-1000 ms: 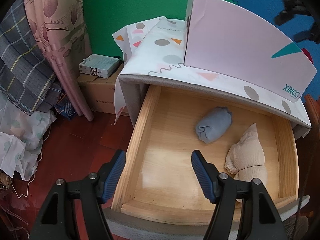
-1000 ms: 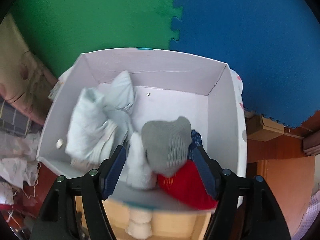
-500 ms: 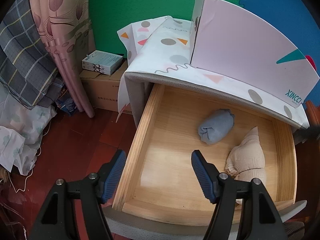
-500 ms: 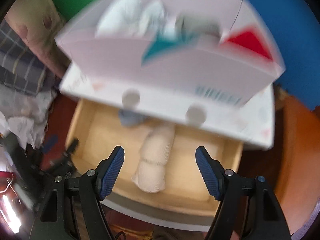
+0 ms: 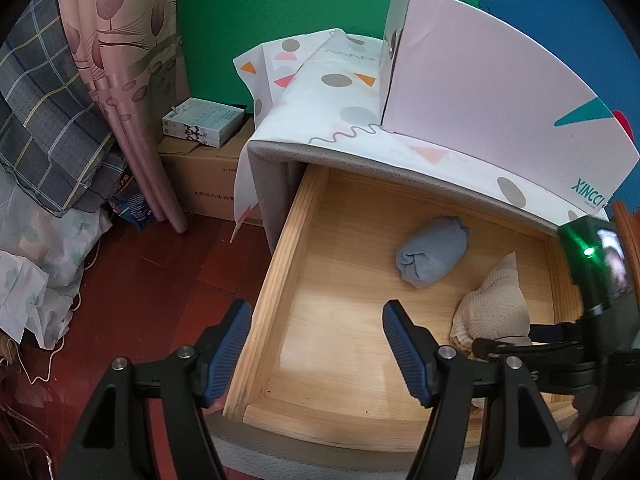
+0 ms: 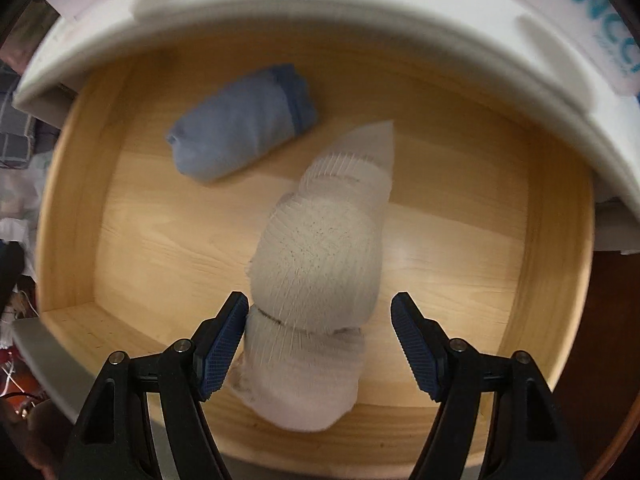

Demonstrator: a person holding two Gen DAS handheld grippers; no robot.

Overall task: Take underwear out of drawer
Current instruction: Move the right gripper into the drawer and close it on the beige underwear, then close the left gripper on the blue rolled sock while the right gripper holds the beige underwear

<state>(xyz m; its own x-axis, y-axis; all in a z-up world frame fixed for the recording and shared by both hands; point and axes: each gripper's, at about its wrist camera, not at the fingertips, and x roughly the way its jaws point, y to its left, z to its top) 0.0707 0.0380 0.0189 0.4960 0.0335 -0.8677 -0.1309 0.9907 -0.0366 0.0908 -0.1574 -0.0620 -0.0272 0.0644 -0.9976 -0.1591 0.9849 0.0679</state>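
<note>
The wooden drawer [image 5: 280, 280] stands pulled out. Two rolled pieces of underwear lie in it: a blue roll [image 5: 434, 252] toward the back and a beige ribbed roll [image 5: 494, 308] at the right. My left gripper [image 5: 316, 344] hovers open over the drawer's front left corner and holds nothing. In the right wrist view my right gripper [image 6: 320, 332] points down into the drawer [image 6: 72, 208], open. The beige roll [image 6: 320, 264] lies just below and between its fingers, and the pads do not press on it. The blue roll [image 6: 240, 136] lies further back on the left.
A pink-white cardboard box [image 5: 492, 92] stands on the cabinet's patterned cloth top [image 5: 340, 92], overhanging the drawer's back. Left of the cabinet are a brown carton [image 5: 204, 176] with a small box [image 5: 202, 120] on it, a curtain [image 5: 120, 80] and piled fabric [image 5: 40, 120].
My right gripper has dropped from above the pink-white box down into the drawer over the beige roll, and its black body now shows at the right of the left wrist view. The left gripper stayed put.
</note>
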